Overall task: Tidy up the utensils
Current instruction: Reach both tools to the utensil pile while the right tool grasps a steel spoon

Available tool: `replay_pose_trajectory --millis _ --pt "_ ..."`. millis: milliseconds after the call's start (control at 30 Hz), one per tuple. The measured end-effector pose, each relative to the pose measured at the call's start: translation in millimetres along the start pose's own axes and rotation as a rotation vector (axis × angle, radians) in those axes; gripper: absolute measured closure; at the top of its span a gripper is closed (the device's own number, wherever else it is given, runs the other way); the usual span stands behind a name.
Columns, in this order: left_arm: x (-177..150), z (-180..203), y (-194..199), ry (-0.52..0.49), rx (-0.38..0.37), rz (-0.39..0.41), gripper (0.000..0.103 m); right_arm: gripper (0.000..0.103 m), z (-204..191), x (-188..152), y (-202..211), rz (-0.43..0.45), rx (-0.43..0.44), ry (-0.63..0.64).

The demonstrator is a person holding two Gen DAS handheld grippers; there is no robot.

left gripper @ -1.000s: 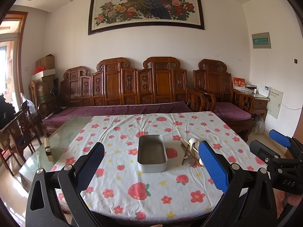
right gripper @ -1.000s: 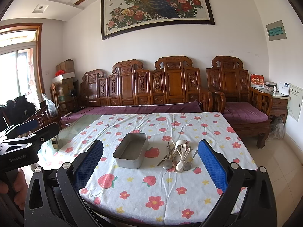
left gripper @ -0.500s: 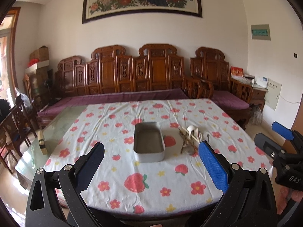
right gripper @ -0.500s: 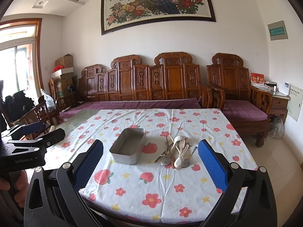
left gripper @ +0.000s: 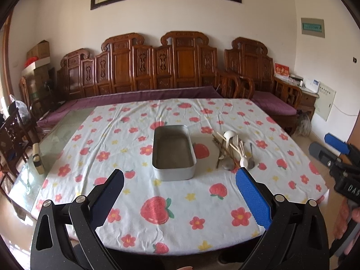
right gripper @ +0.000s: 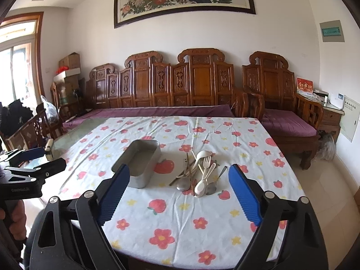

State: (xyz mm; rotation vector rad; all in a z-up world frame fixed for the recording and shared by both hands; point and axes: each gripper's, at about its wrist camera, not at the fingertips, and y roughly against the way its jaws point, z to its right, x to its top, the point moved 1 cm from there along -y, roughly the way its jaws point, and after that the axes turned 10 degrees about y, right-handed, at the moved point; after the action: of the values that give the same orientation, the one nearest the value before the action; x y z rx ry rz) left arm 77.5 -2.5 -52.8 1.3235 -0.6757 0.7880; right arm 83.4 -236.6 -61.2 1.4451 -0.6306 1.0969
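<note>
A grey metal tray (left gripper: pixel 173 151) sits empty in the middle of the flowered tablecloth (left gripper: pixel 180 213); it also shows in the right wrist view (right gripper: pixel 138 162). Just right of it lies a pile of utensils (left gripper: pixel 232 150): cream plastic spoons and a fork, metal spoons and chopsticks, also in the right wrist view (right gripper: pixel 199 171). My left gripper (left gripper: pixel 180 193) is open and empty, above the table's near edge in front of the tray. My right gripper (right gripper: pixel 178 191) is open and empty, in front of the pile.
A carved wooden bench (left gripper: pixel 157 67) with purple cushions stands behind the table. Bare glass tabletop (left gripper: pixel 65 130) shows at the left, with a small block (left gripper: pixel 37 159) on it. Dark wooden chairs (right gripper: pixel 33 130) stand at the far left.
Both grippers have moved forward and tilted down toward the table; the tray and utensils look larger and nearer. Jaws stay open. Nothing on the table has moved.
</note>
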Motion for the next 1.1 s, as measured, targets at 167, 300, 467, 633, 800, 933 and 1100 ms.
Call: replay_pose_trajectory --millis 167,300,467,633,800,933,1100 --pt "-1.7 5.6 -28.4 -0.015 -0.028 -0.041 0.006 0.019 12.3 -0.9 -31.6 -0.045 -0.001 0.032" --pt "-1.6 11.1 -51.7 -0.027 -0.046 -0.072 0.006 0.019 24.0 -2.3 -62.1 -0.087 -0.001 0.074" --pt "-6.7 20.8 -80.7 -0.043 -0.061 -0.112 0.007 0.02 43.6 -3.5 -96.1 -0.132 0.002 0.114" --pt "-9.6 31.4 -109.2 -0.059 -0.073 -0.153 0.007 0.028 62.0 -15.2 -143.4 -0.201 0.043 0.105" --pt "-9.4 40.0 -128.4 -0.078 -0.083 -0.18 0.007 0.039 74.4 -40.9 -194.8 -0.301 0.101 0.065" --pt "-8.1 45.2 -140.8 -0.084 -0.092 -0.187 0.007 0.046 82.3 -60.5 -231.8 -0.37 0.117 0.041" --pt "-7.6 56.1 -160.9 -0.098 -0.1 -0.21 0.007 0.056 98.3 -78.2 -277.1 -0.45 0.111 -0.013"
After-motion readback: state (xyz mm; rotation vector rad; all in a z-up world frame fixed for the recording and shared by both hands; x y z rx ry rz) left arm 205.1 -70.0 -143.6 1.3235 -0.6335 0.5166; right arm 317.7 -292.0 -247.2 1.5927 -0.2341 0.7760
